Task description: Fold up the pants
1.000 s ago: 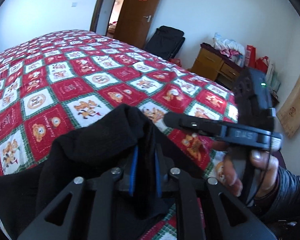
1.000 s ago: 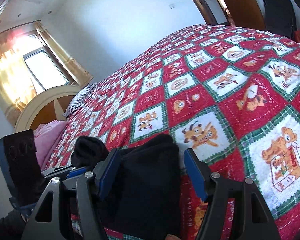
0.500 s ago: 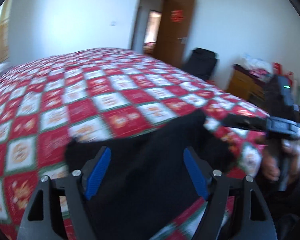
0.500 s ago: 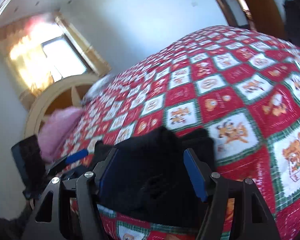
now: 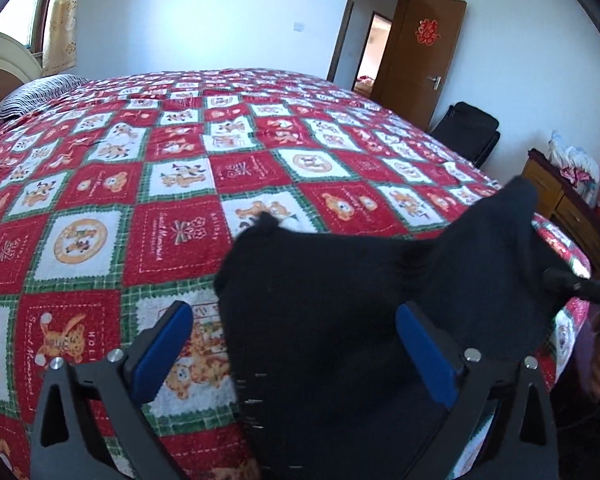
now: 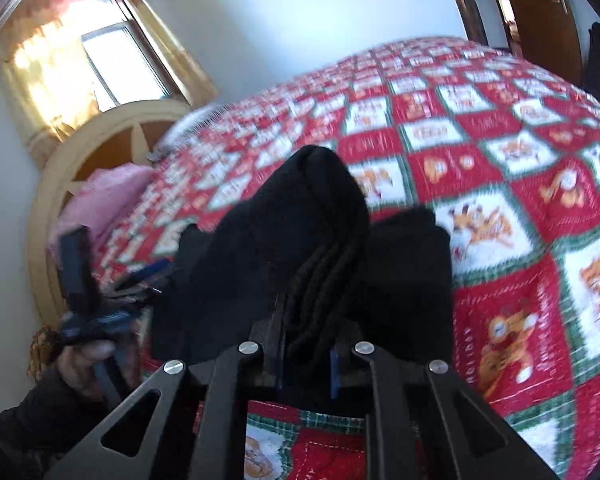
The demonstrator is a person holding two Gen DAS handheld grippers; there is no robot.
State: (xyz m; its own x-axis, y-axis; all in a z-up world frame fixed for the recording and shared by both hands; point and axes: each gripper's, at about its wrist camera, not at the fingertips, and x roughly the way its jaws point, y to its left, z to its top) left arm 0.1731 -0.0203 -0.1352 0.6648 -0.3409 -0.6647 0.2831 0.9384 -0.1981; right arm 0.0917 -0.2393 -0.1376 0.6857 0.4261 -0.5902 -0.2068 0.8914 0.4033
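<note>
Since a second ago the left gripper (image 5: 294,354) has let go of the black pants (image 5: 360,292) and its jaws are opening wide, while the right gripper (image 6: 306,354) is closing, pinching a bunched fold. The pants lie on the near edge of a bed quilt (image 5: 172,184) of red and white squares, some stitched "HOLIDAY". A brown door (image 5: 420,56) on the far right bears a red character decoration (image 5: 428,32).

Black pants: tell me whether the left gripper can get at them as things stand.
Probably yes. The left gripper has its jaws opening wide, with the black pants lying right between them on the quilt, nothing in between. The right gripper already pinches another fold.
</note>
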